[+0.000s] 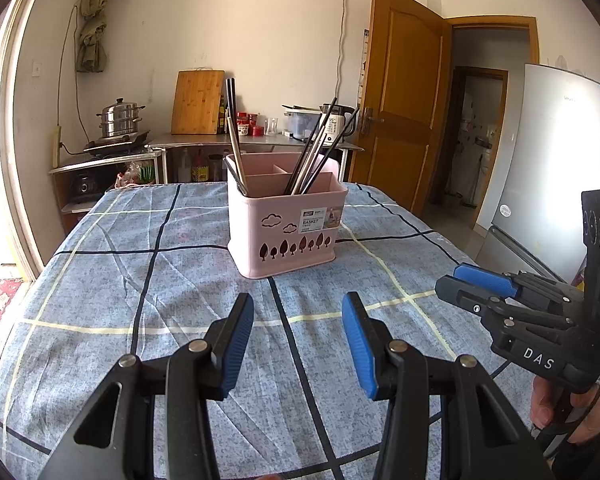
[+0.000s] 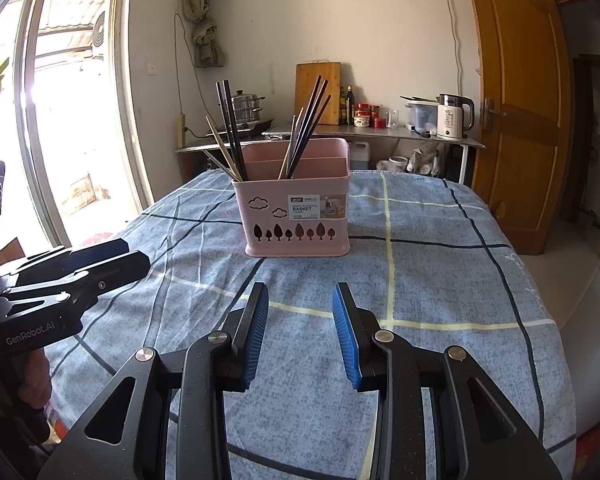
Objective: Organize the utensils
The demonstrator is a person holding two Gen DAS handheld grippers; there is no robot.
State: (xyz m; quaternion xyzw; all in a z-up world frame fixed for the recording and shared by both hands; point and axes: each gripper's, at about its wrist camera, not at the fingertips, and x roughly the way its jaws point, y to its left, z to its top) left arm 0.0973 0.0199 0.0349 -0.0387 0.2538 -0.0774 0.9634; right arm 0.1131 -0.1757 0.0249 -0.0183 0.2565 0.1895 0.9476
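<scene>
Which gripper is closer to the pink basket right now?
Neither clearly. The left gripper and right gripper hang open and empty, side by side, short of the pink basket.

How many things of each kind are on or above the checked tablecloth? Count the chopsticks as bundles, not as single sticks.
Pink basket: 1
Chopstick bundles: 2
Grippers, left gripper and right gripper, open: 2
Total: 5

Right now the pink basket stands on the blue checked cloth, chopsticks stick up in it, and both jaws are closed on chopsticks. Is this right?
Not quite. The left gripper and right gripper both have open, empty jaws, as each wrist view shows. The pink basket does stand on the blue checked cloth with chopsticks upright inside.
</scene>
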